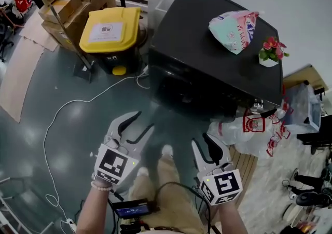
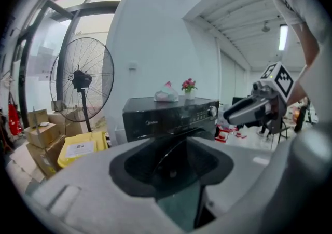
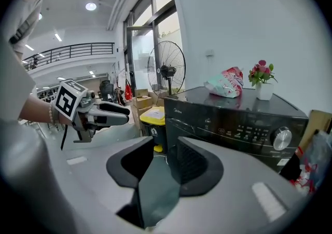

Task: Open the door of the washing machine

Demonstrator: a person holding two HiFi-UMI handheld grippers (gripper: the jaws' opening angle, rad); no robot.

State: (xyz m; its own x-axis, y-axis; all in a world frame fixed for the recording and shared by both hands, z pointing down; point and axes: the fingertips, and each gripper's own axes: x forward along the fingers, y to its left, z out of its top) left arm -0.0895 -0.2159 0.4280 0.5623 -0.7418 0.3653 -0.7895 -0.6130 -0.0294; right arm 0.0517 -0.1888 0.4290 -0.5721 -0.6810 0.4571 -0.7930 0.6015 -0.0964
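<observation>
A black front-loading washing machine (image 1: 207, 51) stands against a white wall, up and right of centre in the head view. Its door (image 1: 187, 95) on the dark front face looks closed and nothing touches it. On the machine's lid lie a pastel plastic bag (image 1: 234, 29) and, near it, a small white pot of red flowers (image 1: 271, 51).

Short of the machine, a person holds two grippers side by side above a glossy grey-green floor (image 1: 46, 139), both pointing toward the front panel. The left gripper (image 1: 145, 120) has its fingers spread wide with nothing between them; through the gap its own view shows the curved edge of the door. The right gripper (image 1: 201, 139) has its fingers moderately apart, also empty, and its view shows the control panel and a silver dial (image 3: 281, 137).

Left of the machine sits a bin with a yellow lid (image 1: 110, 33), with cardboard boxes (image 1: 62, 7) and a large pedestal fan (image 2: 80, 80) behind it. A white cable (image 1: 67, 108) snakes over the floor, and red-and-white plastic bags (image 1: 254, 129) lie at the machine's right.
</observation>
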